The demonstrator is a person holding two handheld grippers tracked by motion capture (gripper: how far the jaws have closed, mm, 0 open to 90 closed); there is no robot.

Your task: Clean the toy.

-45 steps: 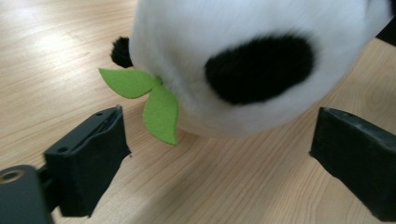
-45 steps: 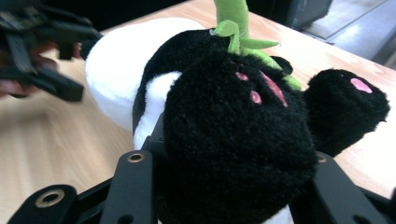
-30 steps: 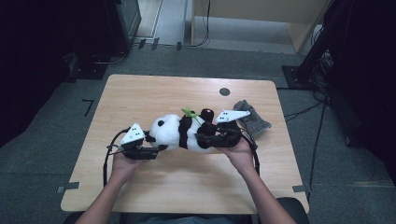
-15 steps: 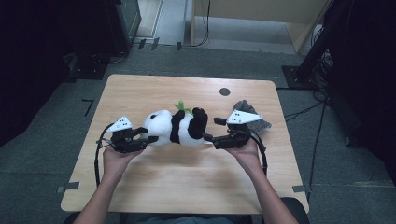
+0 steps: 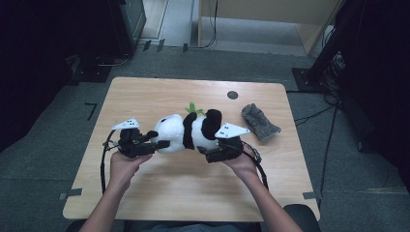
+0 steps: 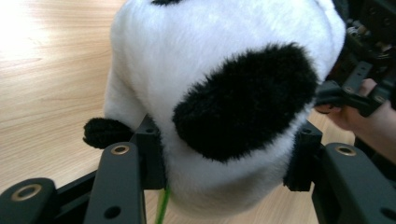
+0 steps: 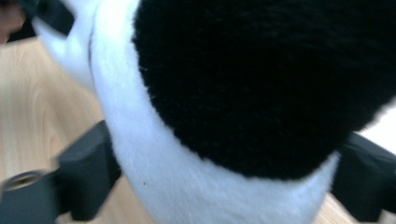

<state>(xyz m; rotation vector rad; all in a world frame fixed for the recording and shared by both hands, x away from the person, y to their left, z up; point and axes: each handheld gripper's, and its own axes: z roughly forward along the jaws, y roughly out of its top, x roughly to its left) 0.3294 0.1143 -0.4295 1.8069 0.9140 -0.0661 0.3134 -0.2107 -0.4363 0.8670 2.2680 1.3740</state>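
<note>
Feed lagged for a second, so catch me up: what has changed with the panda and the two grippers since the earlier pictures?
The right gripper has just been opening; the plush panda sits between its jaws, which stand wide. The left gripper closed a little and clamps the panda's head. The panda was stretched out, away from the grey cloth. Cloth and table stayed put.
</note>
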